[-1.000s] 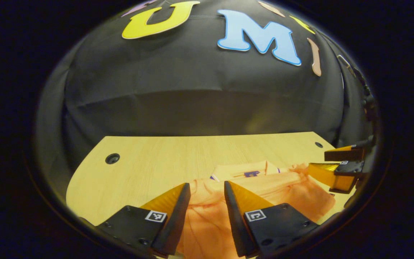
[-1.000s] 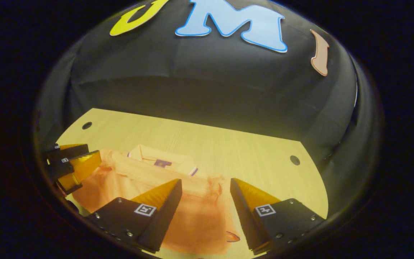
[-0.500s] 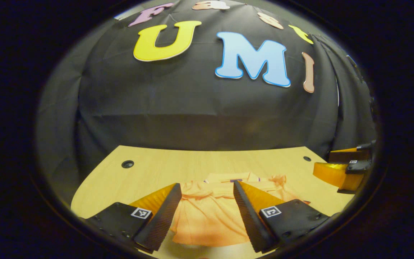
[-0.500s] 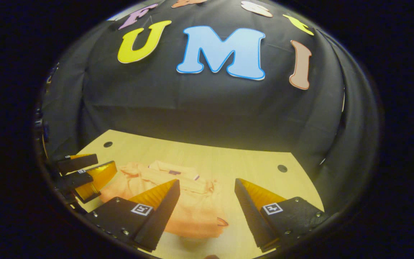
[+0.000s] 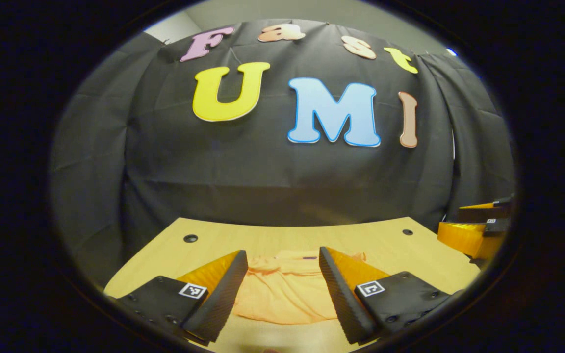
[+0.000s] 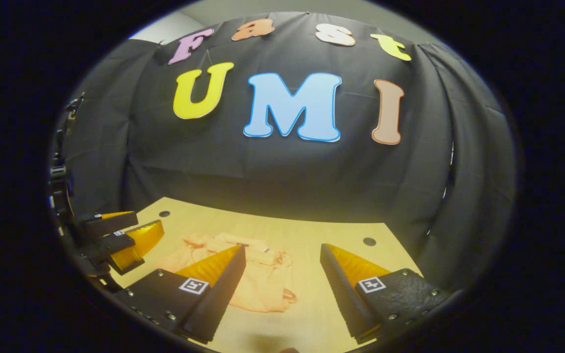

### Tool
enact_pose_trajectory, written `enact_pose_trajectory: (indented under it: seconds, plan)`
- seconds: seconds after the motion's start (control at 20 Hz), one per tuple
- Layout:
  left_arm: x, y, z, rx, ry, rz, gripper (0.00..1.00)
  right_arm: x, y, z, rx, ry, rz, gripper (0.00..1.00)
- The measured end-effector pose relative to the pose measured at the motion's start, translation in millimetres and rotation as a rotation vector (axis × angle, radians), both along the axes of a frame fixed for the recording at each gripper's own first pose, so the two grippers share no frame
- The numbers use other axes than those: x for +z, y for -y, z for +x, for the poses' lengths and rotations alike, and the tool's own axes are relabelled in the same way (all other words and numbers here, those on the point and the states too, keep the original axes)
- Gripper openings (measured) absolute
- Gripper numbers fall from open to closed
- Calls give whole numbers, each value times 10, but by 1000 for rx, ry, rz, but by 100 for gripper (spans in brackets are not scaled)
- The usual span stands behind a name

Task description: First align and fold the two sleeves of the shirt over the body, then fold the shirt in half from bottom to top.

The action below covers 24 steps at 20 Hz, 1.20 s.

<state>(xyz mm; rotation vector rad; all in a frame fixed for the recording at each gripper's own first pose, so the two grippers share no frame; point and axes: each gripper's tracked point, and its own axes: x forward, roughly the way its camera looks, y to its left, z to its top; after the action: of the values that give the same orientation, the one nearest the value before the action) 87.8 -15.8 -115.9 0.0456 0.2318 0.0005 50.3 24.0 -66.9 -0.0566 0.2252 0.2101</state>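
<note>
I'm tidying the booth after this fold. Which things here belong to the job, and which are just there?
Job:
shirt, folded on the table
left gripper, jaws open
right gripper, jaws open

Just there:
table
black cloth wall

Recording booth (black cloth wall (image 5: 282, 171))

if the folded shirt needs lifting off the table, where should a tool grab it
Likely the near folded edge of the shirt, coming in low from the front. It lies flat on the table, and that edge looks like the thickest, most exposed lip. Both tools are open and off the cloth.
</note>
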Motion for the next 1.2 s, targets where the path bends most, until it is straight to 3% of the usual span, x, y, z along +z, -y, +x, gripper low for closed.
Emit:
enact_pose_trajectory:
  seconds: [0.45, 0.9, 1.2]
  plan:
    - [610, 105, -706, 38, 114, 29, 94, 447, 298, -434, -35, 149, -29, 95]
    - [795, 198, -834, -11, 163, 76, 94, 546, 342, -541, -99, 173, 0, 95]
    - [764, 165, -825, -20, 149, 53, 95, 526, 417, -679, -136, 162, 1, 95]
